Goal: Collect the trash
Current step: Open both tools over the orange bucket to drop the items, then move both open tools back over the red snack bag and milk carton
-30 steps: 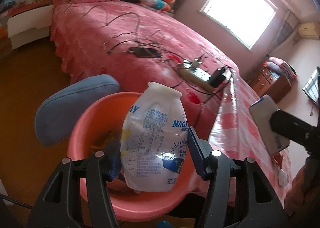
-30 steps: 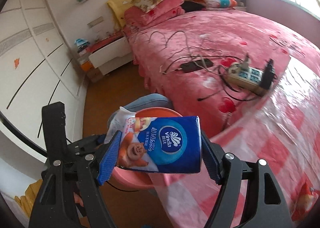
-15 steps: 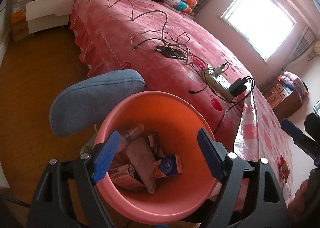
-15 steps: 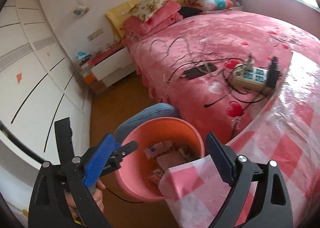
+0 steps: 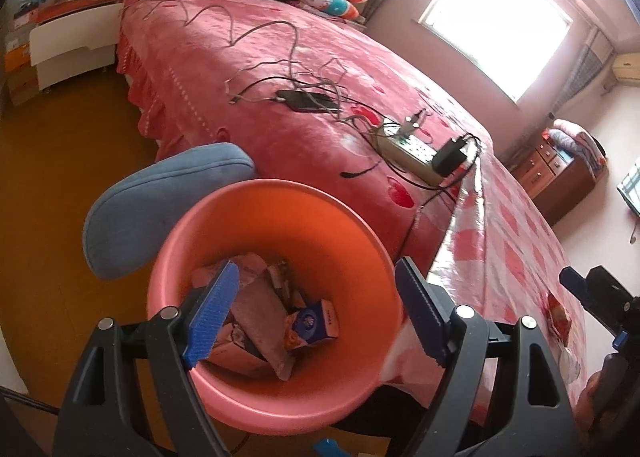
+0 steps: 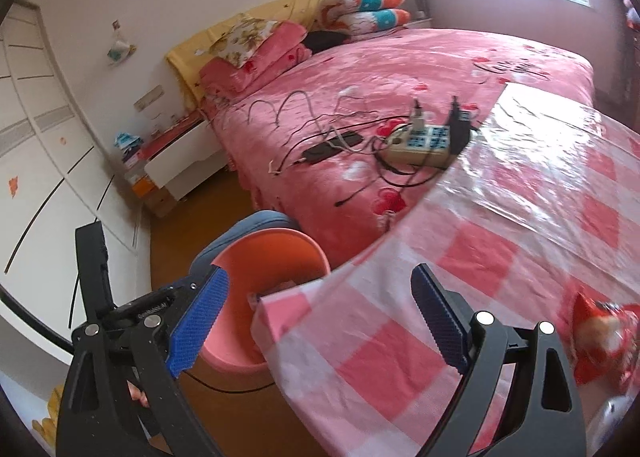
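A pink plastic bin point(image 5: 276, 393) stands on the floor beside the table and holds several pieces of trash, among them a blue tissue pack point(image 5: 312, 323) and a pale bag point(image 5: 260, 309). My left gripper point(image 5: 316, 311) is open and empty, right above the bin. My right gripper point(image 6: 320, 321) is open and empty over the corner of the pink checked tablecloth point(image 6: 500, 257), with the bin point(image 6: 236, 257) to its left. A red snack wrapper point(image 6: 600, 337) lies on the table at the right; it also shows in the left wrist view point(image 5: 558, 313).
A blue cushioned chair back point(image 5: 160, 197) stands behind the bin. The pink bed point(image 5: 280, 57) carries a power strip point(image 5: 408, 153), a phone and tangled cables. A white nightstand point(image 5: 68, 41) and white wardrobe doors point(image 6: 48, 177) line the left side. A wooden dresser point(image 5: 560, 173) is far right.
Both grippers have opened: the white bag left my left gripper and the blue tissue pack left my right gripper, and both now lie in the bin. My right gripper has moved right over the table.
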